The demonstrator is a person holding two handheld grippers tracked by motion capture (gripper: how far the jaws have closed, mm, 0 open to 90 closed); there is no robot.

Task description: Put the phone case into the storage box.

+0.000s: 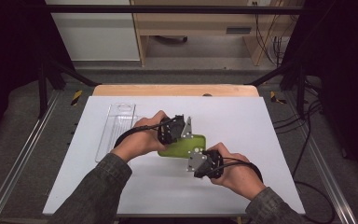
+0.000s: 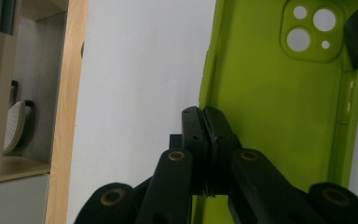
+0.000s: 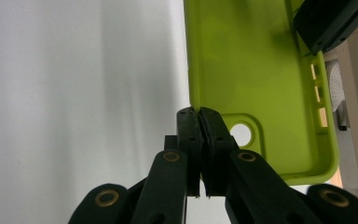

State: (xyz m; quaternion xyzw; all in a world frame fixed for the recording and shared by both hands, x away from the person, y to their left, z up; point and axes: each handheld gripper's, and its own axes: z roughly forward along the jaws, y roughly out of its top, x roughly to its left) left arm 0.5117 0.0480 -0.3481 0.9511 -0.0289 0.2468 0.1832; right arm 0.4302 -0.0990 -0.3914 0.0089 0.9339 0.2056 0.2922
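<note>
A lime-green phone case (image 1: 182, 146) is held between two hand-held grippers above the middle of a white table (image 1: 242, 116), seen from the high view. The left gripper (image 1: 185, 127) is clamped on one long edge of the case, its two black jaws pressed together on the thin side wall, as shown in the left gripper view (image 2: 205, 116), where the hollow inside of the case (image 2: 279, 102) faces the camera and the camera cut-out (image 2: 313, 29) sits at the far end. The right gripper (image 1: 195, 161) is clamped on the case's edge near that cut-out, its jaws closed on the rim in the right gripper view (image 3: 198, 114), with the round lens hole (image 3: 241, 134) just beside them. Each gripper is grasped by a hand (image 1: 137, 142) in a dark sleeve (image 1: 98, 191). A clear plastic tray (image 1: 116, 128) lies on the table to the left, well apart from the case. A wooden edge (image 1: 175, 90) is seen at the table's far side.
</note>
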